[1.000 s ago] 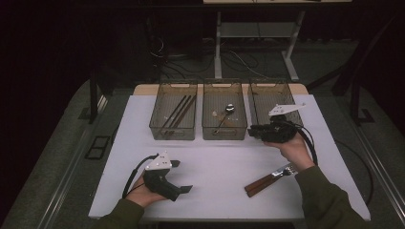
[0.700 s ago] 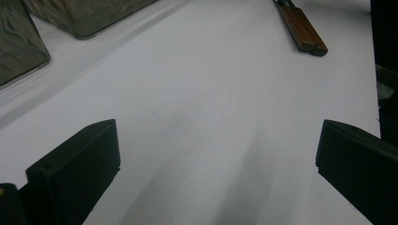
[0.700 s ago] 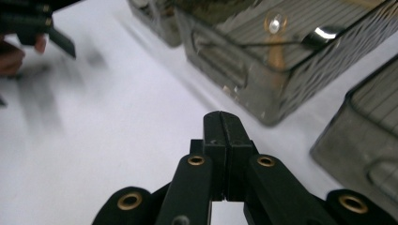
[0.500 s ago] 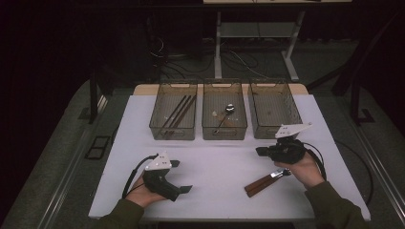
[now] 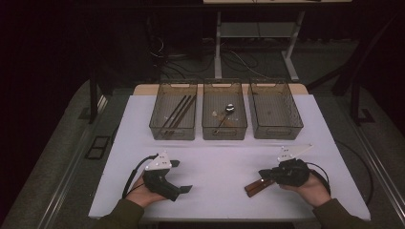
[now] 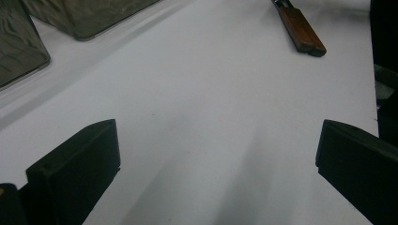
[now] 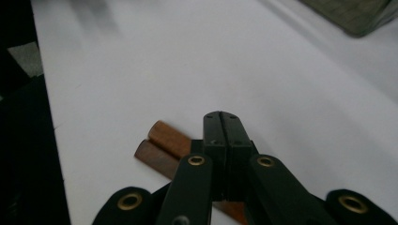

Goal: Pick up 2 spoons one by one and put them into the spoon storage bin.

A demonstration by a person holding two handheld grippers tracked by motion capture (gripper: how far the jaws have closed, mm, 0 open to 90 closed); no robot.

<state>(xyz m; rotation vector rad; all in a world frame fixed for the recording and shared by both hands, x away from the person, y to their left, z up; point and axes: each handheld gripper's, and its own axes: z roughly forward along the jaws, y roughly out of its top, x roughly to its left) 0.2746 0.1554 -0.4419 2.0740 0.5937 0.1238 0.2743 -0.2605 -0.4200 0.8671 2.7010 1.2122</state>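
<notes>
Right gripper (image 7: 220, 117) low over wooden-handled tool (image 5: 259, 185) at bench (image 5: 224, 157) front right, fingers pressed together, nothing between. Risk: closed tips nudge tool, skid it toward edge. Left gripper (image 5: 179, 190) resting, fingers spread, empty.

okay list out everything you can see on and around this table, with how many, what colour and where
bins: three, clear smoky, in a row at the table's far edge
rods: a few, dark, in the left bin
small round thing: one, dark with a light spot, in the middle bin, on a thin stick; too small to name
right bin: looks empty
tool: one, two brown wooden handles, near right of the table, under the right tongs
table: one, white top
frame: one, pale metal legs, on the floor behind
cables: several, dark, on the floor behind
left tongs: black, open, near left, nothing between the jaws
right tongs: black, shut, over the tool's handles
</notes>
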